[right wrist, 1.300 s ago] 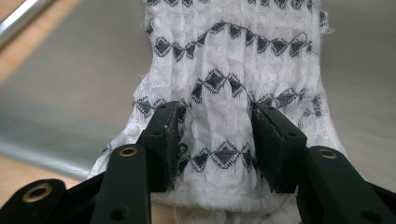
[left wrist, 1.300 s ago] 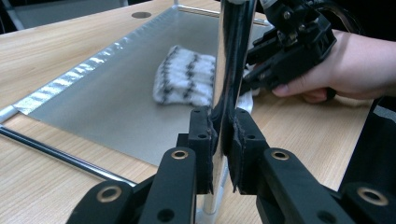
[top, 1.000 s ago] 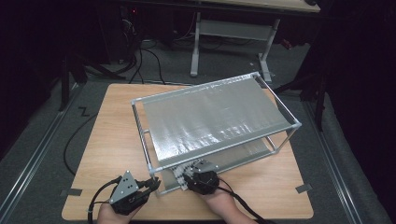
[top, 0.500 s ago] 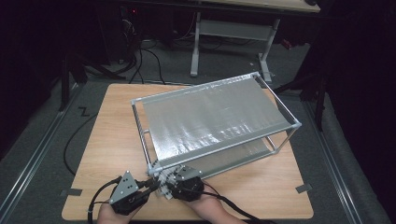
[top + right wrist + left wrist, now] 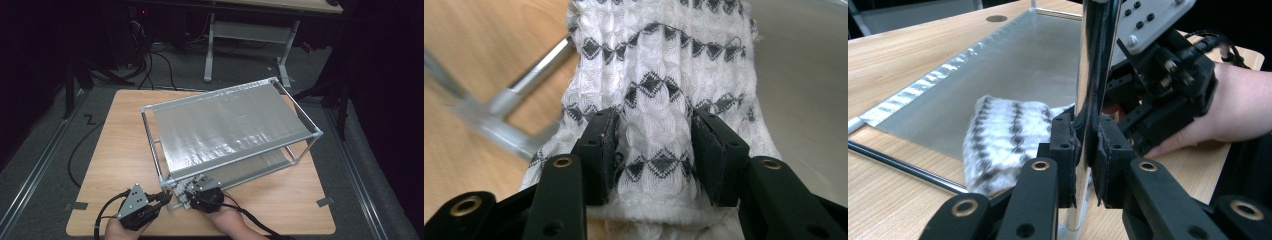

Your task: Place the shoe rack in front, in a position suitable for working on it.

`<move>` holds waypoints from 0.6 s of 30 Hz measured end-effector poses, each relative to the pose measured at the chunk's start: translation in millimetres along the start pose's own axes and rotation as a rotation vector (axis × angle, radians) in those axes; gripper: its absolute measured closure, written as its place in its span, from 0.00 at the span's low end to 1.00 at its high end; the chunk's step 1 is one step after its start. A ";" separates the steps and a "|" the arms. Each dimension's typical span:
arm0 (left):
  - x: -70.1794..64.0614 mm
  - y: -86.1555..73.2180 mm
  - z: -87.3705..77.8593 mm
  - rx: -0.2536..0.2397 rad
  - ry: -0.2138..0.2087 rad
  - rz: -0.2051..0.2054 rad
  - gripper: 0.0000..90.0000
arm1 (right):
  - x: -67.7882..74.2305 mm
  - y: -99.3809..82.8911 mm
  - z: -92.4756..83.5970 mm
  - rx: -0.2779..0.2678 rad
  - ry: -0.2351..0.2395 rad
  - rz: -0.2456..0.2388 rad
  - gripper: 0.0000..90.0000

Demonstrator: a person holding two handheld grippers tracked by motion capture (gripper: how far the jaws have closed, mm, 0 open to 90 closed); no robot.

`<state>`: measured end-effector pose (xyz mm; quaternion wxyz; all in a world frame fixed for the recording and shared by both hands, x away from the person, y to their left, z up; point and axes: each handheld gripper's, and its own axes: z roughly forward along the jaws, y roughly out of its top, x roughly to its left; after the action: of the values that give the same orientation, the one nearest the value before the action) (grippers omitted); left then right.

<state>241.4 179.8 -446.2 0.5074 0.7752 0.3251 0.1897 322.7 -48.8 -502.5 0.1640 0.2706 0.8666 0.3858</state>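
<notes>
Folded white cloth (image 5: 659, 100) with dark diamond pattern, pinched between the pads of the right gripper (image 5: 655, 150), lying at the near corner of the rack's lower shelf (image 5: 1013, 60). Left gripper (image 5: 1087, 155) just beside, clamped on the rack's chrome corner post (image 5: 1094, 75). Wooden table (image 5: 120, 145) beneath.

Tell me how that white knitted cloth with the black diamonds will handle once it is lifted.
The knitted cloth bunches between the right gripper jaws, so it is probably floppy and will sag. Its nubbly weave should grip well. It looks light, and might snag on the rack's post.
</notes>
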 end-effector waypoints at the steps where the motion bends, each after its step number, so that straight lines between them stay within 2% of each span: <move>1: -0.2 0.1 0.2 0.000 0.001 -0.001 0.90 | -1.6 -1.2 -2.1 0.018 -0.005 0.030 0.60; 2: -0.2 0.2 0.4 0.000 0.001 -0.003 0.90 | -5.8 -2.7 -2.4 0.009 -0.009 0.019 0.60; 3: -0.1 0.2 0.7 0.000 -0.001 -0.005 0.90 | -6.1 -3.3 -3.8 0.018 -0.017 0.042 0.60; 4: 0.0 0.1 0.9 -0.001 -0.003 -0.008 0.90 | -9.3 -4.4 -4.1 0.012 -0.014 0.031 0.60; 5: 0.2 0.0 1.0 -0.001 -0.004 -0.010 0.90 | -10.4 -5.3 -5.8 0.026 -0.023 0.056 0.60; 7: 0.1 0.0 1.1 -0.001 -0.003 -0.009 0.90 | -15.2 -7.4 -8.3 0.031 -0.041 0.068 0.60; 10: 0.0 -0.2 1.4 -0.003 -0.003 -0.008 0.90 | -24.6 -9.5 -9.5 0.025 -0.062 0.045 0.60; 11: -0.1 -0.2 1.5 -0.003 -0.002 -0.008 0.90 | -26.5 -10.4 -11.4 0.042 -0.068 0.077 0.60; 14: -1.2 0.0 1.8 -0.003 0.006 0.002 0.90 | -34.6 -13.3 -13.5 0.044 -0.085 0.095 0.60; 15: -1.6 0.0 1.9 -0.004 0.008 0.005 0.90 | -39.9 -14.3 -13.7 0.028 -0.089 0.072 0.60; 16: -1.6 0.0 2.3 -0.004 0.006 0.002 0.90 | -39.5 -15.0 -15.4 0.044 -0.089 0.103 0.59; 18: -1.1 0.0 2.9 -0.006 0.000 -0.005 0.90 | -44.2 -16.5 -16.1 0.033 -0.097 0.085 0.59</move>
<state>242.4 177.1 -447.3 0.5102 0.7729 0.3263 0.1895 344.5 -93.6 -501.2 0.1848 0.3283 0.8516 0.3646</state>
